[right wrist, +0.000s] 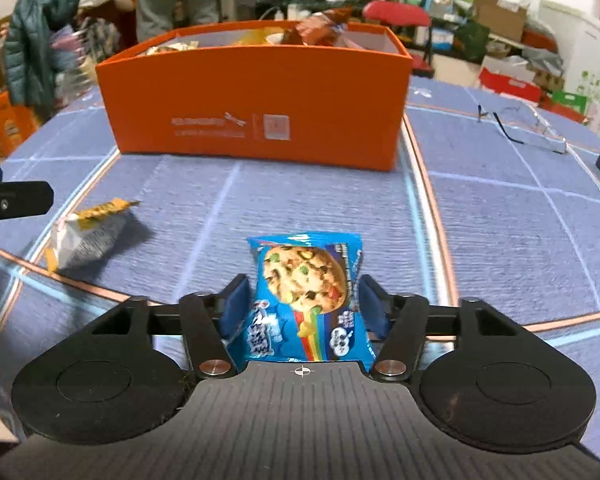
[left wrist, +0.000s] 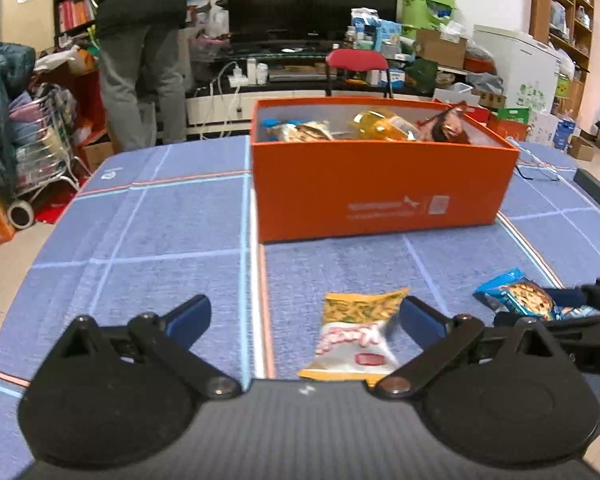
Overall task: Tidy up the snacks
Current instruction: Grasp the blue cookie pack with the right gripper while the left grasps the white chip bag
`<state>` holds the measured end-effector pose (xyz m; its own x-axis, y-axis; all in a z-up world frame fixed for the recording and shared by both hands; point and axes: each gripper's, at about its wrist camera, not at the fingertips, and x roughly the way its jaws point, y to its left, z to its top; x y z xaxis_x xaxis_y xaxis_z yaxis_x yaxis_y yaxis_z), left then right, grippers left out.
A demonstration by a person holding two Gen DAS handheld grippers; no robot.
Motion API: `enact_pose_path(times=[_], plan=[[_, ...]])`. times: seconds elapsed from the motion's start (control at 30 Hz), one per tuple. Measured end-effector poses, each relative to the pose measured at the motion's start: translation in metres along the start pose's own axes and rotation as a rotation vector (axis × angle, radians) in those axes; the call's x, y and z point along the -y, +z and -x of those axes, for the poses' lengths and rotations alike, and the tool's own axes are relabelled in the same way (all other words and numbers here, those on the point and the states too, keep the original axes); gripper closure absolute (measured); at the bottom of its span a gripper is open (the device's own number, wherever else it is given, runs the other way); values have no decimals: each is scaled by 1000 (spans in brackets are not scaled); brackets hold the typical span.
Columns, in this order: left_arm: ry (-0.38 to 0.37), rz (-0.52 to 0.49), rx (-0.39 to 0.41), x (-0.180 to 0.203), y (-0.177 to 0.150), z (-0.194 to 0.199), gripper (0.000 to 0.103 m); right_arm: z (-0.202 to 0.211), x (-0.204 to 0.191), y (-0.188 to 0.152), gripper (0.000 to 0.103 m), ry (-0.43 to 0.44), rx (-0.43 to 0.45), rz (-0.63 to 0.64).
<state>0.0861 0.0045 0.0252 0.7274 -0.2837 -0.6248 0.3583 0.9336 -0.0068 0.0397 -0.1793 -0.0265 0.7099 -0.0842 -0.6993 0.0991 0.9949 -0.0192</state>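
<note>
The table with the blue checked cloth point(left wrist: 160, 220) carries everything, and both views cut off its near edge behind the black gripper bodies. The big orange cardboard box point(left wrist: 380, 188) stands toward the far edge of the tabletop. The left view looks into it from above and shows a few snack packs inside: one pale, one yellow, one brown. The right view sees mostly the box's front wall point(right wrist: 256, 116), so only the tops of the packs peek over the rim.

The yellow and white snack bag point(left wrist: 356, 340) lies flat on the cloth near the near edge. In the left view, the left gripper point(left wrist: 304, 316) stands wide open, and the bag lies just inside its right finger; I cannot tell if they touch. In the right view the same bag point(right wrist: 88, 240) looks blurry and lies off to the left.

The blue cookie packet point(right wrist: 308, 292) lies between the blue pads of the right gripper point(right wrist: 300, 300). The pads sit right at its sides, but I cannot tell if they squeeze it. The packet's bottom end is hidden by the gripper body. The left view shows only part of this packet point(left wrist: 520, 296).

Thin glasses point(right wrist: 520, 128) lie near the right edge; the left view shows them small and hard to make out.
</note>
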Motion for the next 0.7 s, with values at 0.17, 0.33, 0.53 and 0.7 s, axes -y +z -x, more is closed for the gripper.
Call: enact_pose_path(times=[0.17,0.33,0.53,0.7], plan=[[-24,-31,-22,17,-2,-10,4,12,19,4,27,27,35,-9],[-40,-60,-59,32,-2,-28,4,15,25,-5,27,50,52,-47],[-2,-84,-121,43,-7,-49,4,7,21,-13,27,51,41,-48],[-4,-11,-161,37,-15,-60,3,2,17,-13,27,43,41,-43]])
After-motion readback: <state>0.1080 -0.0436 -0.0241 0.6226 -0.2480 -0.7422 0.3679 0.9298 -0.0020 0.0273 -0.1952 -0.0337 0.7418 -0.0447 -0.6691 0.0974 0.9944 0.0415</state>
